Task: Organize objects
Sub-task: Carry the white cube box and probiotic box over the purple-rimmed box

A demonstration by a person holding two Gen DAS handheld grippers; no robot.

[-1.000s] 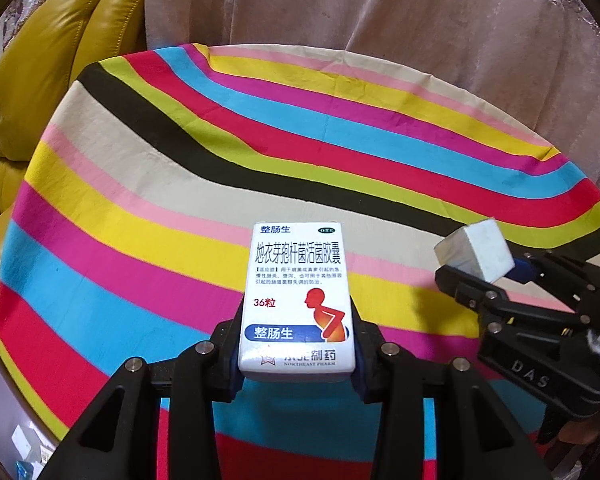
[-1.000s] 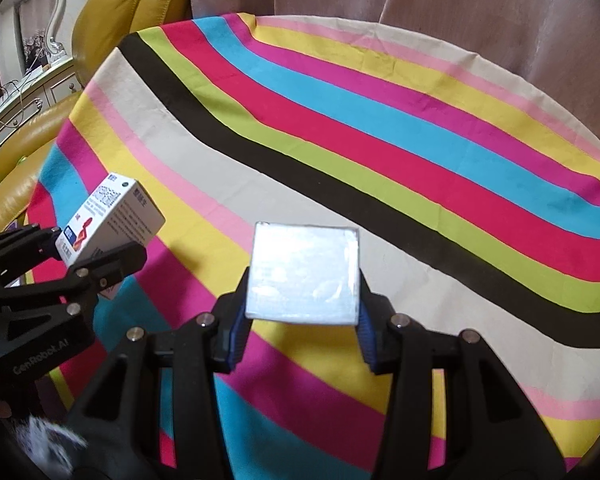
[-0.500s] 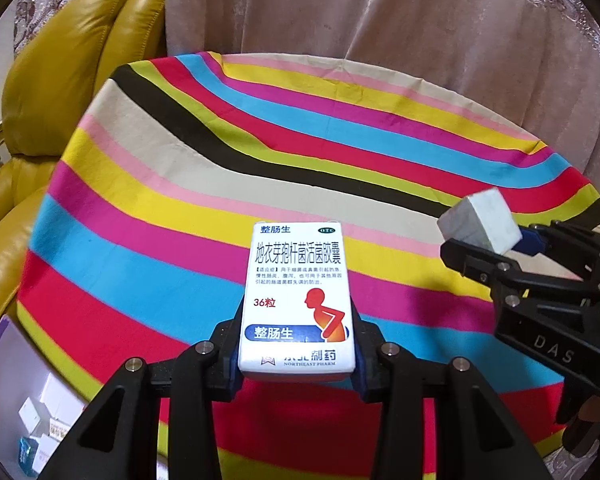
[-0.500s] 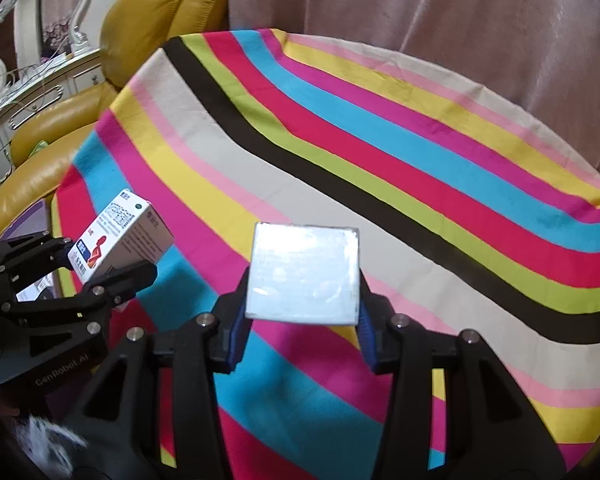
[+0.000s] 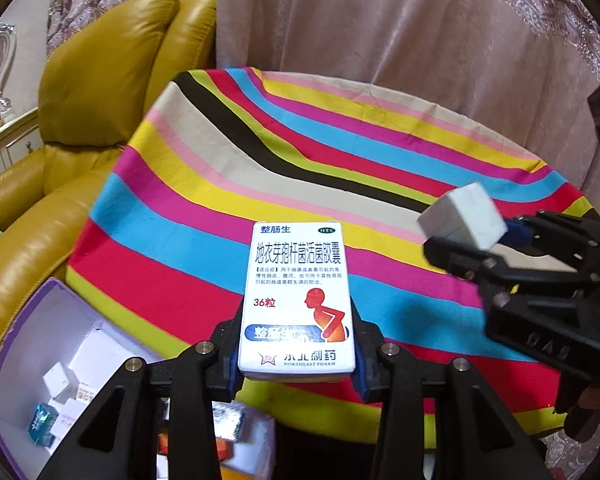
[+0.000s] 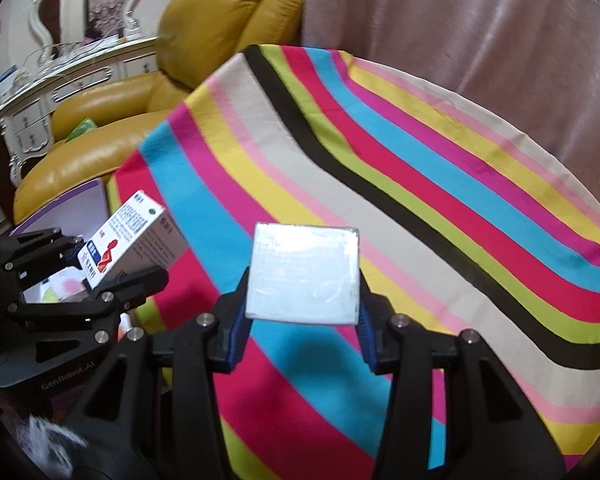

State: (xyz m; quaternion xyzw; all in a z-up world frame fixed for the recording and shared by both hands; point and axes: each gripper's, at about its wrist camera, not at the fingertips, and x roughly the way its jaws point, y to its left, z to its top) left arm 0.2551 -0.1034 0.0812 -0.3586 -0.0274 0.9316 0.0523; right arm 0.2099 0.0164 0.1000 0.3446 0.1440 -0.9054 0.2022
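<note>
A white medicine box [image 5: 297, 300] with blue and red print is clamped between the 2 pads of the left gripper [image 5: 296, 344]; it is held upright by its lower sides, with its printed face turned toward the camera. In the right wrist view the same box [image 6: 130, 236] is seen at the left edge, tilted, in the black fingers of the left gripper [image 6: 100, 268].

A plain white box [image 6: 303, 274] is clamped between the blue-edged pads of the right gripper [image 6: 302, 320], its square face turned toward the camera. In the left wrist view this white box [image 5: 462, 216] is seen at the right, sticking up out of the right gripper [image 5: 484, 248].

Both boxes are held in the air above a round table covered by a striped cloth [image 5: 300, 168] in red, blue, yellow, pink, black and beige bands. No object is seen lying on the cloth.

Beside the near left edge of the table an open purple-walled box [image 5: 4, 344] is seen lower down, with several small white cartons [image 5: 66, 376] and 1 teal carton [image 5: 42, 428] inside. The left gripper is placed near this edge, just beside the open box. A yellow leather armchair [image 5: 100, 80] is seen behind the table on the left, and a pink curtain [image 5: 420, 52] behind it. A white carved cabinet [image 6: 60, 80] is seen at the far left of the right wrist view.
</note>
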